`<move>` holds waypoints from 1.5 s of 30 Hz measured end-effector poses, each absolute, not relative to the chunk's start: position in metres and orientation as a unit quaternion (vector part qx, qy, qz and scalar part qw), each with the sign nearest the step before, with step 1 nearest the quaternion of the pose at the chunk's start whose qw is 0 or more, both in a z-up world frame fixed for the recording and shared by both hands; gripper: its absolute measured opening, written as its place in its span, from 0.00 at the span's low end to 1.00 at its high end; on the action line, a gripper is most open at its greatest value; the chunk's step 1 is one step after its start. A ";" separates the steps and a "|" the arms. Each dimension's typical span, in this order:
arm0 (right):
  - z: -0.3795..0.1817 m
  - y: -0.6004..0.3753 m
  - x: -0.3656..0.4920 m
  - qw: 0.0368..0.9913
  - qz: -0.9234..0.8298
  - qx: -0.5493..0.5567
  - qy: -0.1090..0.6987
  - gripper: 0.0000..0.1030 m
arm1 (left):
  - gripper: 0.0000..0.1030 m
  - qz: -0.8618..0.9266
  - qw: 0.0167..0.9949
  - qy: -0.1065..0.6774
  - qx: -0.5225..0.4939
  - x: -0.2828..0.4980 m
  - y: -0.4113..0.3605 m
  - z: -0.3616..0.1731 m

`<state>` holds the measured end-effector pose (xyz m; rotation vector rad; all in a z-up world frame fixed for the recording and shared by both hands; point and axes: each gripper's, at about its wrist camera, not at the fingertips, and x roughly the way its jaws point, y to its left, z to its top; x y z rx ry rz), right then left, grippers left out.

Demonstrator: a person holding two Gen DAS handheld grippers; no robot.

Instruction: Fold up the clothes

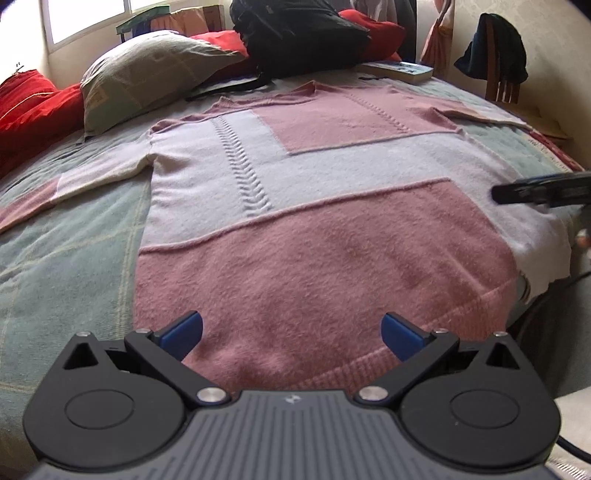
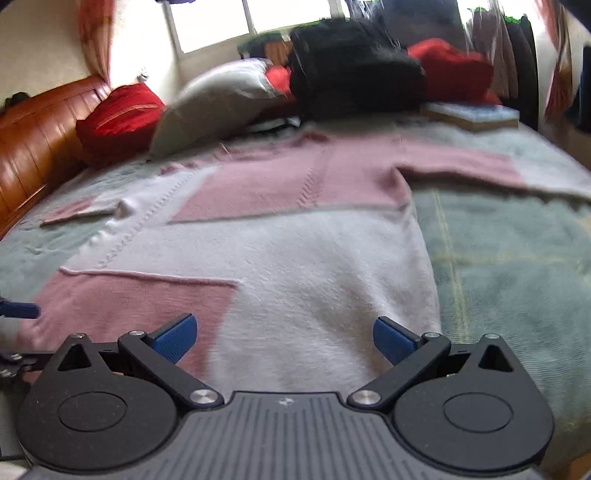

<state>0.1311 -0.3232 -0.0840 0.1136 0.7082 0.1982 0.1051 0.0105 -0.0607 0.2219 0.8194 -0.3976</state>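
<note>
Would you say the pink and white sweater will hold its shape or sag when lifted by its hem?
The sweater looks like soft knit lying flat on the bed, so it will probably sag between grip points. Its fuzzy surface should resist slipping. It looks thick, so it is perhaps moderately heavy.

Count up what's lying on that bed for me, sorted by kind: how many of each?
Sweaters: 1, the pink and white sweater spread flat.
Red cushions: 3.
Pale pillows: 1.
Black bags: 1.
Books: 1.
Total: 7, all on the green bedspread.
</note>
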 end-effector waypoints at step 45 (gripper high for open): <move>-0.054 -0.280 0.131 0.937 0.125 0.076 0.317 1.00 | 0.99 -0.201 0.922 0.330 0.019 0.270 0.111 0.008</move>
